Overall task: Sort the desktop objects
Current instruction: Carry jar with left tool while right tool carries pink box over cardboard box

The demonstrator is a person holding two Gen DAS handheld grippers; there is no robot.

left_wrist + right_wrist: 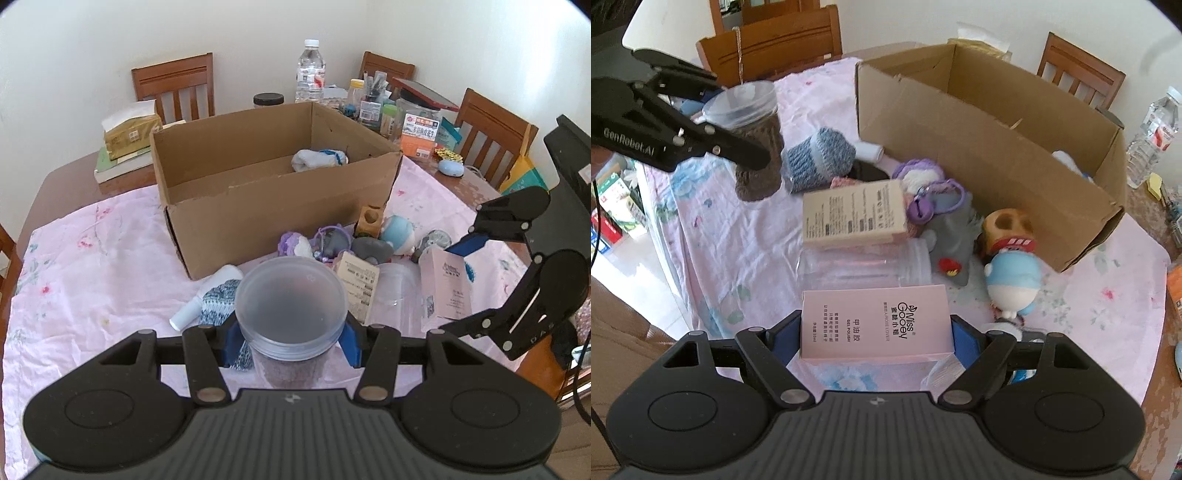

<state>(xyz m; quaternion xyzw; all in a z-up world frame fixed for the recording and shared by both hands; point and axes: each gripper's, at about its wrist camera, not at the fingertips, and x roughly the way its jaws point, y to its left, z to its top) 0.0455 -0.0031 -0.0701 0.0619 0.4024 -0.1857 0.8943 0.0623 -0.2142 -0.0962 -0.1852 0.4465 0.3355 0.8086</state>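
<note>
My left gripper (291,345) is shut on a jar (291,306) with a clear lid and a brown knitted sleeve; the jar (753,125) also shows in the right wrist view. My right gripper (875,341) is shut on a pink nail-polish box (875,325), held just above the cloth. An open cardboard box (258,221) stands behind, with a white sock (310,158) inside. In front of it lie a tan box (853,214), a clear plastic jar (864,266) on its side, a blue knitted cup (820,158), a grey plush (953,236) and a blue-white plush (1012,280).
A pink floral cloth (92,266) covers the table. A water bottle (310,70), a tissue pack (129,129) and several jars and packets (417,129) crowd the far side. Wooden chairs (177,88) ring the table. A purple knitted toy (919,173) lies by the cardboard box.
</note>
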